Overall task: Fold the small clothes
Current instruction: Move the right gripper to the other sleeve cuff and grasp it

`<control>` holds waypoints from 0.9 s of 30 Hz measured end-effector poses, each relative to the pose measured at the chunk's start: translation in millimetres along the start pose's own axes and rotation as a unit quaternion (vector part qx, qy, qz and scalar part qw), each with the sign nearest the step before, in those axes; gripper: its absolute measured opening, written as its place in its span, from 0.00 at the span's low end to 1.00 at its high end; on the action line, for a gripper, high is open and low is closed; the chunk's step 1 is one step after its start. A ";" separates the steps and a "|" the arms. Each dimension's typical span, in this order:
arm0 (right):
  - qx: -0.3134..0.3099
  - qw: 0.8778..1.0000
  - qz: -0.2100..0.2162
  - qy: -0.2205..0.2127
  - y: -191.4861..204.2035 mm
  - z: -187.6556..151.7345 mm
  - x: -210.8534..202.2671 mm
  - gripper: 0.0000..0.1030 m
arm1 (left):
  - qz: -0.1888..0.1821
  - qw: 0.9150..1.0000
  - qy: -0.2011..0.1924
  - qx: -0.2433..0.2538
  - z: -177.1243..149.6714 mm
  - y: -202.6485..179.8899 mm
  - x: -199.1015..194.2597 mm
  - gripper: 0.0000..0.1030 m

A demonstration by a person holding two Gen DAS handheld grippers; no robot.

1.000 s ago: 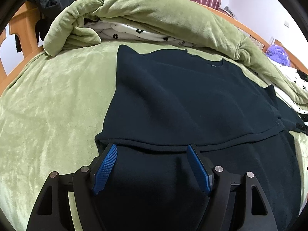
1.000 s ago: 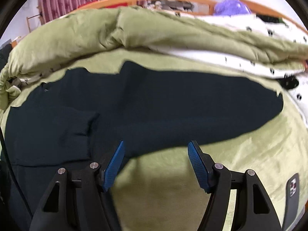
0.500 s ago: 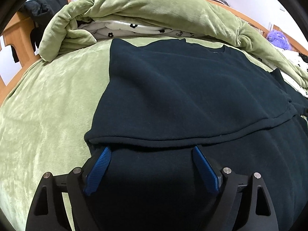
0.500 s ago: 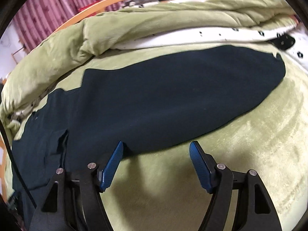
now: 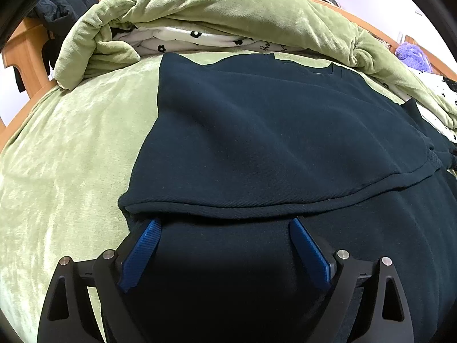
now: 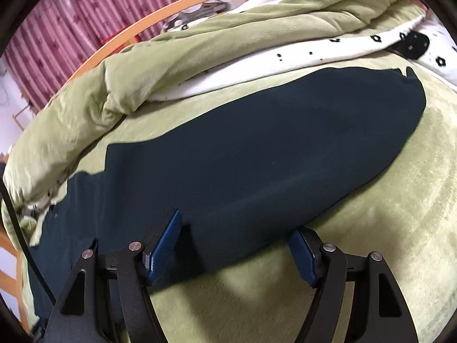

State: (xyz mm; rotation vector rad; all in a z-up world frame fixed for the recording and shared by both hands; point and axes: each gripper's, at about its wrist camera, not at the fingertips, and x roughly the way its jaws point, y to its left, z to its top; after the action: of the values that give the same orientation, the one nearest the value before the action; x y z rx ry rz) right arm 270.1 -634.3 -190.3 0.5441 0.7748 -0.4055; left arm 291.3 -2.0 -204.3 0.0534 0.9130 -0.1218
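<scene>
A dark navy sweatshirt [image 5: 271, 143] lies spread flat on a green plush bed cover [image 5: 65, 171]. Its ribbed hem edge [image 5: 217, 210] runs across just in front of my left gripper [image 5: 225, 224], which is open and empty, fingertips tucked at the hem over more dark fabric. In the right wrist view a long dark sleeve [image 6: 285, 154] stretches to the far right. My right gripper [image 6: 235, 228] is open and straddles the sleeve's near edge, with no fabric pinched.
A rolled green duvet [image 5: 228, 8] with a white flower-print lining [image 5: 200, 40] is heaped along the far side. An orange wooden bed frame [image 6: 160, 20], pink curtains [image 6: 71, 25] and a purple plush [image 5: 411, 57] stand behind.
Both grippers moved forward and lower toward the garment. The left now reaches the hem; the right swung right along the sleeve and now straddles its near edge. Both stay open.
</scene>
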 end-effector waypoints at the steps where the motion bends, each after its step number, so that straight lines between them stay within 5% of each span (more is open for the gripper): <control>1: 0.002 1.000 -0.001 -0.002 -1.3 1.1 0.4 0.51 | 0.000 1.000 0.000 0.000 0.1 0.1 0.1 0.89; 3: -0.008 1.000 -0.015 -0.001 0.6 3.5 3.8 0.23 | 0.000 1.000 0.000 -0.001 0.0 0.1 0.0 0.89; 6: -0.043 0.999 -0.027 -0.011 11.4 4.7 -4.7 0.12 | -0.001 1.000 0.000 -0.001 0.3 0.5 0.0 0.89; 13: -0.117 0.988 -0.017 -0.095 70.5 13.3 -69.2 0.09 | -0.023 0.999 -0.004 -0.023 4.5 3.5 -10.6 0.89; 18: -0.179 0.976 0.010 -0.126 149.7 0.9 -111.9 0.09 | -0.058 0.997 -0.020 -0.056 13.9 13.2 -33.7 0.89; 23: -0.237 0.963 0.046 -0.119 225.7 -36.0 -125.1 0.09 | -0.085 0.992 -0.032 -0.084 17.5 23.1 -48.8 0.89; 27: -0.294 0.951 0.059 -0.073 277.6 -93.9 -96.1 0.09 | -0.097 0.991 -0.028 -0.093 18.1 25.9 -50.7 0.89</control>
State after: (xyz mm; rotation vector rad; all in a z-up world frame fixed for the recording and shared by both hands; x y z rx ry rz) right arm 303.8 -345.2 -88.1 -0.0005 0.6745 -0.0882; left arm 278.2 26.1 -153.2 -0.2118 0.8682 -0.2168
